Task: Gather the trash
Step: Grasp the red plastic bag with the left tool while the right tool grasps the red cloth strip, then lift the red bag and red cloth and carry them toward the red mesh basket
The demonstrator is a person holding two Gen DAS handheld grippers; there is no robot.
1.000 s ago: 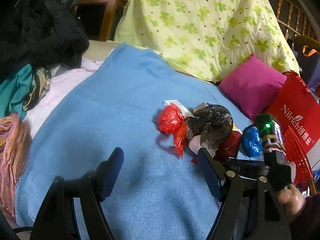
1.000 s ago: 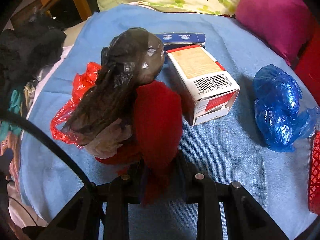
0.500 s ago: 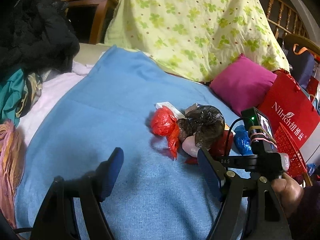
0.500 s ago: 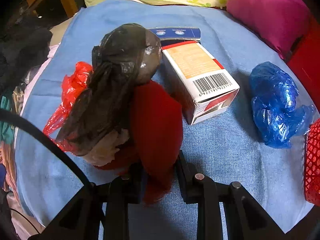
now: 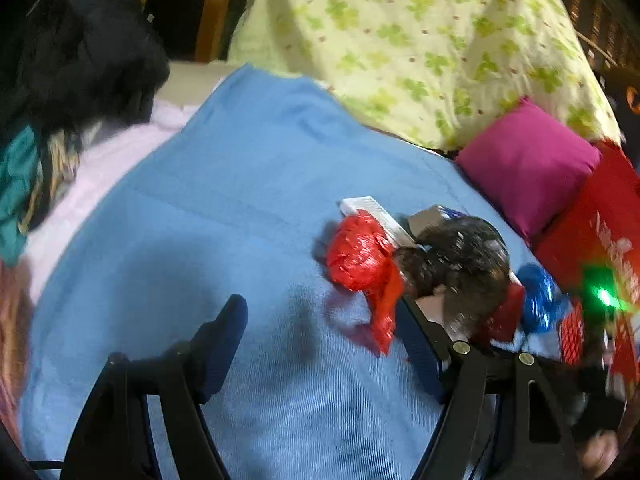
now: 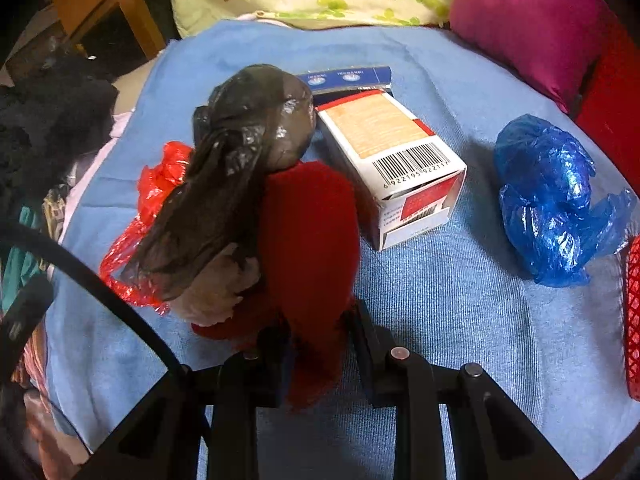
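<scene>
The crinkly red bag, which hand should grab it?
Left. The left tool is open and empty, with the crinkly red bag just ahead of it. The right tool is already shut on a red cloth.

We see a big blue blanket (image 5: pixel 224 208) spread over a bed. Behind it sits a yellow cover with green flowers (image 5: pixel 400 40). A pink pillow (image 5: pixel 528 164) leans beside it. On the left lies a heap of dark clothes (image 5: pixel 80 60), with a pale pink sheet (image 5: pixel 92 176) under them. Brown wooden furniture (image 6: pixel 100 12) stands at the back. The room is dim.
</scene>
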